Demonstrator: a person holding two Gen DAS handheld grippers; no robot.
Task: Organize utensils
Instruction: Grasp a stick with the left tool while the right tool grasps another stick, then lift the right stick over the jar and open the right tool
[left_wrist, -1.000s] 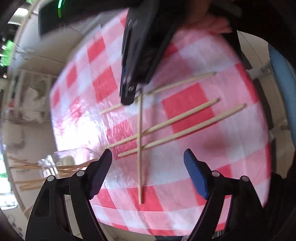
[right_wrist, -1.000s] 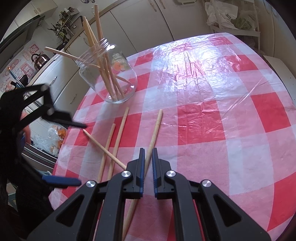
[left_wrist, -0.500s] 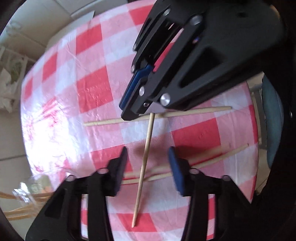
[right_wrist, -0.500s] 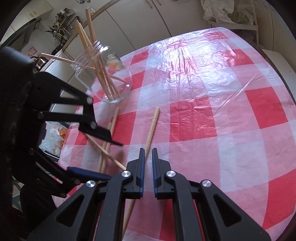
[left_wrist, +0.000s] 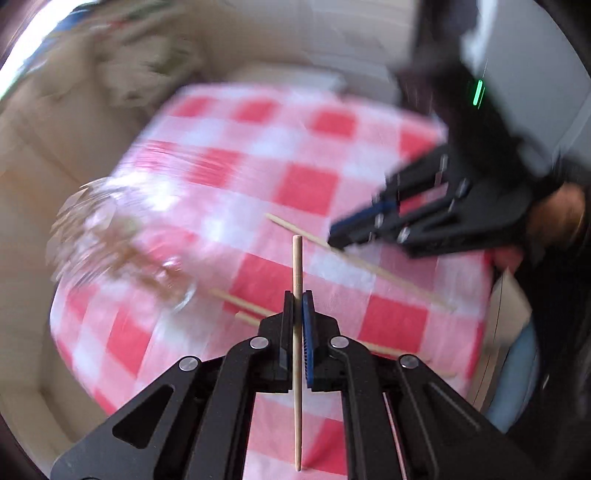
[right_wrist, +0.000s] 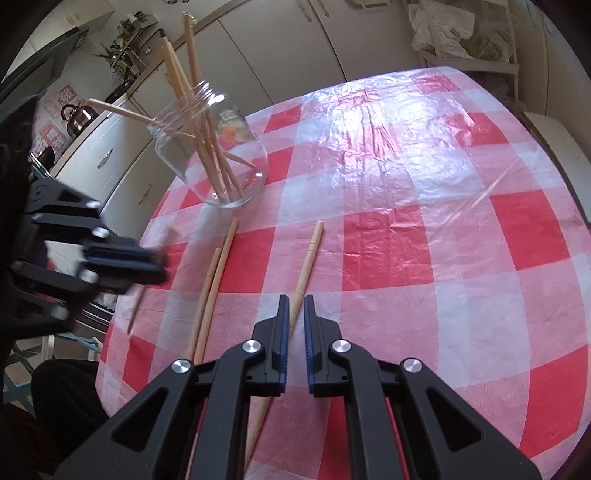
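Above the red-and-white checked tablecloth (left_wrist: 314, 192), left gripper (left_wrist: 297, 301) pressed together on a single chopstick (left_wrist: 297, 266), pinched near mid-length between the black finger and the blue-padded one. Lifted clear of the cloth, running straight along the fingers, one end ahead of the tips, the other trailing back between the gripper's arms. In the right wrist view, same left gripper (right_wrist: 155, 264) blurred at the left edge of the table, thin chopstick (right_wrist: 136, 308) slanting down from it.

Right gripper (right_wrist: 295, 299) low over the near part of the cloth (right_wrist: 424, 177), fingers nearly together with a narrow gap between the blue pads, nothing seen gripped; whether the pads touch the chopstick (right_wrist: 308, 266) lying beneath them cannot be told. From the left wrist view, right gripper (left_wrist: 338, 230) hovering just over that loose chopstick (left_wrist: 354, 258), close to the cloth.

Two more chopsticks (right_wrist: 210, 291) lying side by side on the cloth, left of the right gripper, touching or nearly so, pointing toward the glass jar (right_wrist: 221, 155). Jar upright near the far left edge of the table, several chopsticks (right_wrist: 195, 107) leaning inside, tops fanned above the rim. In the left wrist view, jar (left_wrist: 110, 243) smeared by motion blur, left of the held chopstick
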